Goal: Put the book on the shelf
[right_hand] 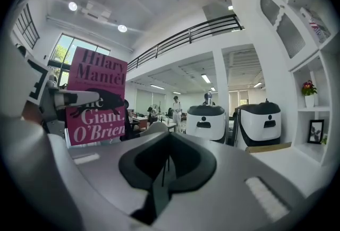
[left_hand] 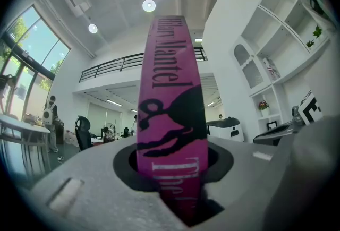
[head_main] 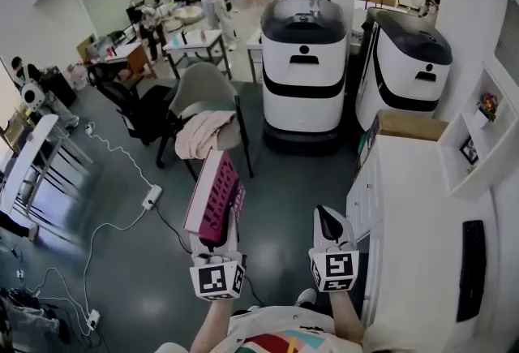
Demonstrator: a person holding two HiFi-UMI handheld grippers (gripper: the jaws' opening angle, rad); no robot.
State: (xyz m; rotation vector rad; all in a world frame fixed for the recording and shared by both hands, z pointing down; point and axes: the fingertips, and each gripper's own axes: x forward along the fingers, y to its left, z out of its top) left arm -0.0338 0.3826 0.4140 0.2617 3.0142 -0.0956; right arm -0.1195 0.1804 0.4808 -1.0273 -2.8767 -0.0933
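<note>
A pink book (head_main: 215,195) stands upright in the air over the floor, with my left gripper (head_main: 217,239) shut on its lower edge. In the left gripper view the book's spine (left_hand: 171,113) rises straight out of the jaws of the left gripper (left_hand: 172,171). My right gripper (head_main: 328,223) hangs beside it to the right, jaws together with nothing between them. From the right gripper (right_hand: 162,171) the book's front cover (right_hand: 96,97) shows at the left. The white wall shelf (head_main: 478,140) is at the right, holding a flower pot (head_main: 488,105) and a small picture frame (head_main: 469,150).
A white cabinet (head_main: 422,213) with a black keyboard (head_main: 471,269) and a cardboard box (head_main: 409,126) stands under the shelf. Two white service robots (head_main: 304,67) stand ahead. A chair with draped cloth (head_main: 204,120) and floor cables (head_main: 122,181) lie to the left. People stand far back.
</note>
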